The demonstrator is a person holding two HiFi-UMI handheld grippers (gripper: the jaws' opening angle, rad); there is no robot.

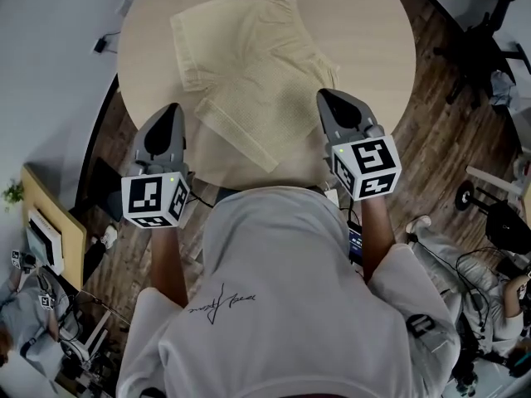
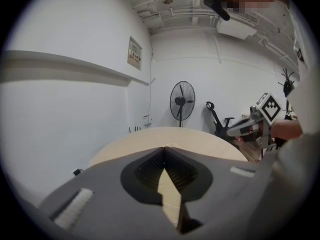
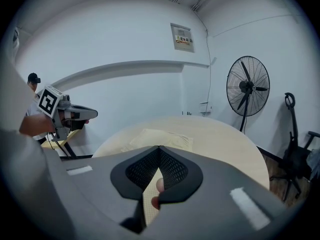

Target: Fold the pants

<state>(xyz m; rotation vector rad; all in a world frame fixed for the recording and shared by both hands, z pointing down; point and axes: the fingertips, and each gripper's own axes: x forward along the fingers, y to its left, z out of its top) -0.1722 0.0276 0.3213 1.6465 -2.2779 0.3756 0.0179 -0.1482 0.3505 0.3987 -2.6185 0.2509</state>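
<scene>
Clearly the pants [image 1: 249, 65] lie on the tabletop [image 1: 373, 40], soft and limp, we judge. Our left gripper [image 1: 172, 109] beside them and right gripper [image 1: 326, 95] over their edge have jaws closed, empty; we would pinch them at two corners.

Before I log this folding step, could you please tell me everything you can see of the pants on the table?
The pants are pale cream cloth with a waffle-like weave, short in the leg. They lie spread and rumpled on the round table, waistband at the far side, one leg reaching toward the near edge. The right claw, shut, sits over their right edge; whether it touches is unclear. The left claw is beside them, off the cloth.
</scene>
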